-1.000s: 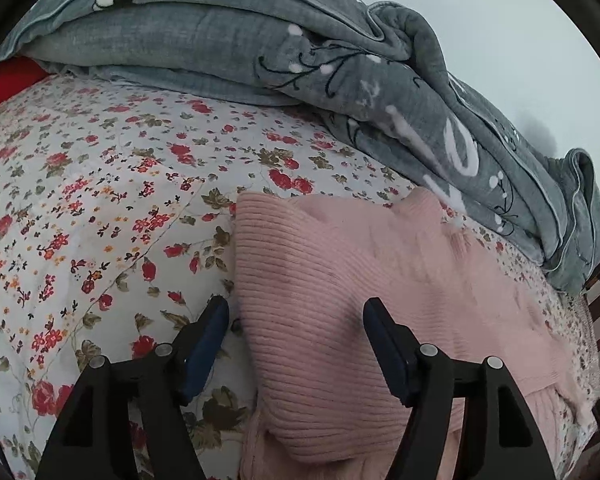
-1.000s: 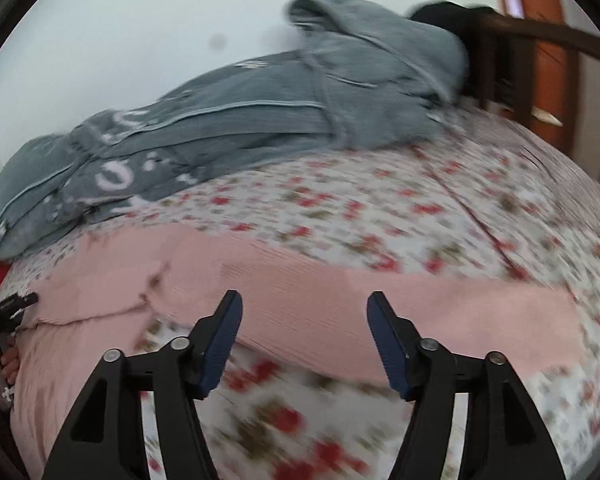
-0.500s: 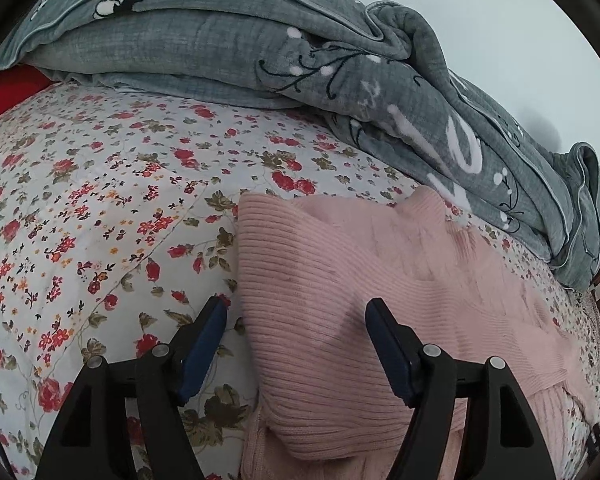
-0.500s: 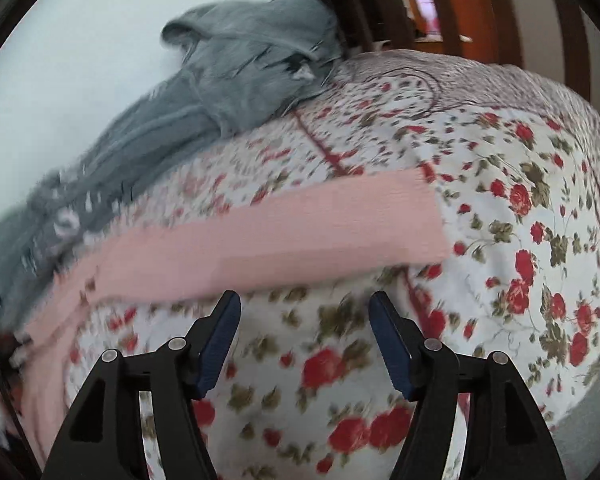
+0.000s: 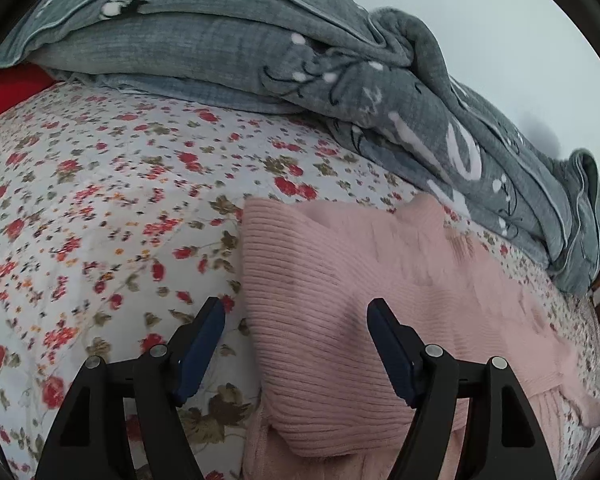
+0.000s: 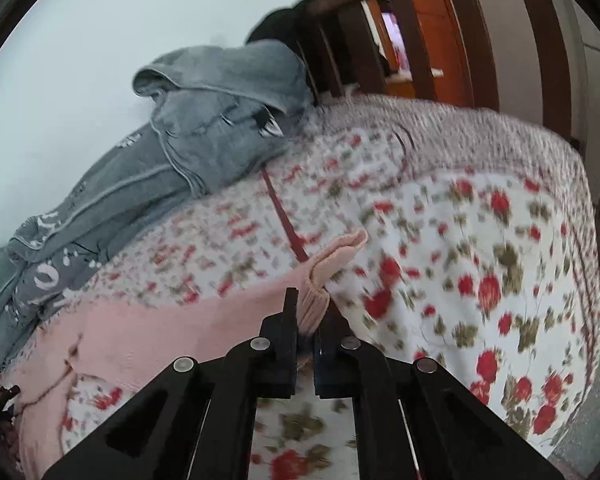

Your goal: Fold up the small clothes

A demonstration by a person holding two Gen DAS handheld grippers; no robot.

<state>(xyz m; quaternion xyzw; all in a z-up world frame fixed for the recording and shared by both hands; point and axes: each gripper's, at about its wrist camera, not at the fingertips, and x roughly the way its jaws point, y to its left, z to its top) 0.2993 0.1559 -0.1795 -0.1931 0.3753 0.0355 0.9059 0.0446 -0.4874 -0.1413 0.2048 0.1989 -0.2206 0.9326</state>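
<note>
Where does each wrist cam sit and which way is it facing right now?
Left wrist: rides the left gripper, angled down at the folded end of the pink ribbed knit sweater on the red-flowered white bedsheet; both blue-padded fingers show, open.
Right wrist: rides the right gripper, facing the dark wooden slatted bed end; its black fingers show, jaws just closed, pinching the sweater's ribbed cuff.
Shared: the sweater, the sheet, the rumpled grey-blue printed blanket and the pale wall.

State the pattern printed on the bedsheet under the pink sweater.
Red flowers with olive-green leaves on white: the bedsheet shows best in the left wrist view.
</note>
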